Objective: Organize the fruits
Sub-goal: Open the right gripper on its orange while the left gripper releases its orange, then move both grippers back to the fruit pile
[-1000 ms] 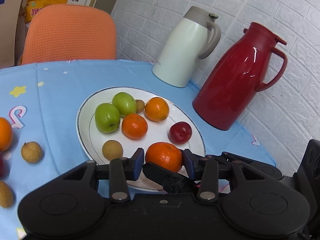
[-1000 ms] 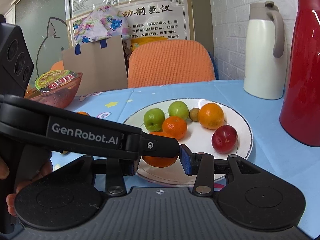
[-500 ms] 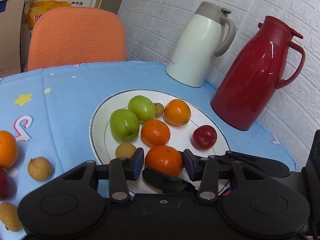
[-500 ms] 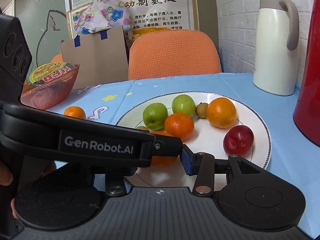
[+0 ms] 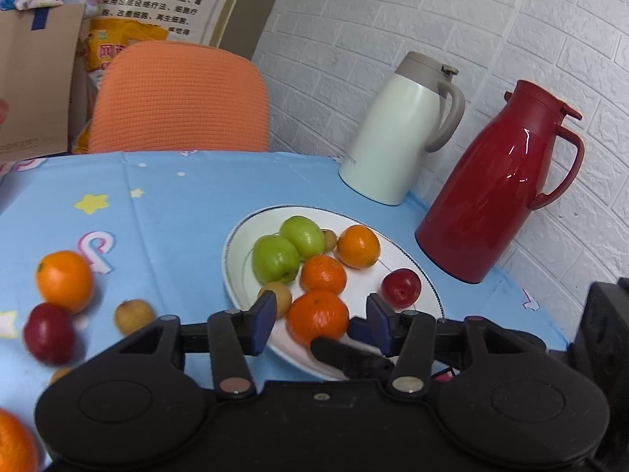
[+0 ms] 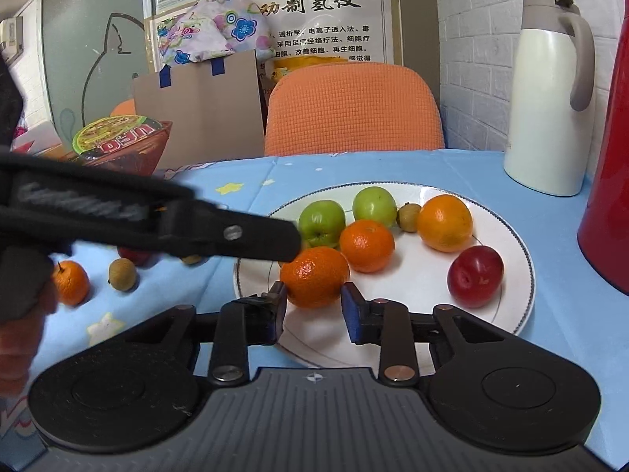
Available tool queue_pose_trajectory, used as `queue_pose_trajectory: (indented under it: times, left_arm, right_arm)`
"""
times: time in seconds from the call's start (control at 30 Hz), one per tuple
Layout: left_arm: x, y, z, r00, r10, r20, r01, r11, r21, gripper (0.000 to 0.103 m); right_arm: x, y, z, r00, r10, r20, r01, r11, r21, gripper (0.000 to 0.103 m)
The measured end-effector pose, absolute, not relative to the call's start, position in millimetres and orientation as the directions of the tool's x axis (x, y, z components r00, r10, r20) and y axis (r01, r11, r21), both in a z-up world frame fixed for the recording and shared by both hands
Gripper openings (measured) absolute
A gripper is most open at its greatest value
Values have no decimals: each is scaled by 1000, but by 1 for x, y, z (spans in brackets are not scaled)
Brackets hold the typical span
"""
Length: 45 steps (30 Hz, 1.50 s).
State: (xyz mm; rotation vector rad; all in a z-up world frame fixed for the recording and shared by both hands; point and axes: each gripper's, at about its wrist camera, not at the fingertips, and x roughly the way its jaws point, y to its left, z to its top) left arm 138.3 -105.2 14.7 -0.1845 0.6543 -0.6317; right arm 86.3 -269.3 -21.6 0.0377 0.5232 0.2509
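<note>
Plainly, the handover is the weak spot. The right gripper (image 6: 312,306) has just closed on the near mandarin (image 6: 314,275), which sits at the near-left of the plate (image 6: 416,295). Its pads look to bear only on the fruit's near flanks.

The left gripper (image 5: 320,320) has just been opening, and the same mandarin lies between its jaws with a gap on either side.

So shallow a pinch on a round skin could squirt the fruit far-right into the second mandarin (image 6: 366,244) or the red plum (image 6: 475,277).

In the right wrist view, the left gripper's finger reaches over the mandarin's far-left, so a straight lift might knock it.

Right of the plate, the red flask (image 5: 495,196) stands near. To the left, bare tablecloth (image 5: 177,244) gives room before the loose orange (image 5: 64,281) and longan (image 5: 133,316).
</note>
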Motion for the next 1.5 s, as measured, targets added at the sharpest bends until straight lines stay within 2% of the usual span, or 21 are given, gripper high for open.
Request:
queue_pose_trajectory:
  times: [0.07,0.13,0.23,0.27,0.5,0.77,0.9,1.0,1.03,1.07,1.27,1.5]
  left_arm:
    - [131,-97,16,616,-605,-505,483,796,-364,72]
    - [126,-91,17,621,-604,-499,472,797,-377,80]
    - [114,-83,18,623,-608,-491,467,794,-390,95]
    - [110,-81,18,625,-607,-490,464,794,-392,103]
    - [82,-65,15,643,-596,-482,427,801,-420,103]
    - [58,-43,15,660,-568,-492,391,819,-421,103]
    - [51,-34,14,671,-551,-495,367,828,-424,103]
    - [48,-28,13,677,-539,-501,348,834,-428,103]
    - [46,-25,12,678,-533,-505,340,838,-427,103]
    - [45,-23,12,681,-527,-509,331,841,-427,103]
    - [30,-1,14,716,-482,-505,284,862,-420,103]
    - [18,35,17,774,-398,-493,200,892,-405,103]
  right_arm:
    - [90,-269,-21,843,248,-478,-226,969,105,53]
    - [92,-267,-21,849,247,-467,-229,969,97,54]
    - [92,-267,-20,850,241,-469,-223,970,96,55]
    - [91,-266,-20,849,238,-472,-219,971,95,56]
    - [85,-269,-23,843,216,-493,-193,976,97,67]
    - [92,-268,-26,830,249,-499,-203,968,145,65]
    - [88,-262,-24,840,224,-493,-195,975,110,66]
    - [78,-260,-19,852,205,-481,-191,978,78,78]
    - [73,-259,-15,860,186,-475,-181,982,57,94]
    - [69,-257,-12,869,172,-465,-175,984,37,103]
    - [36,-234,1,883,250,-398,-275,962,-6,103]
    - [24,-210,-4,832,350,-431,-365,930,49,103]
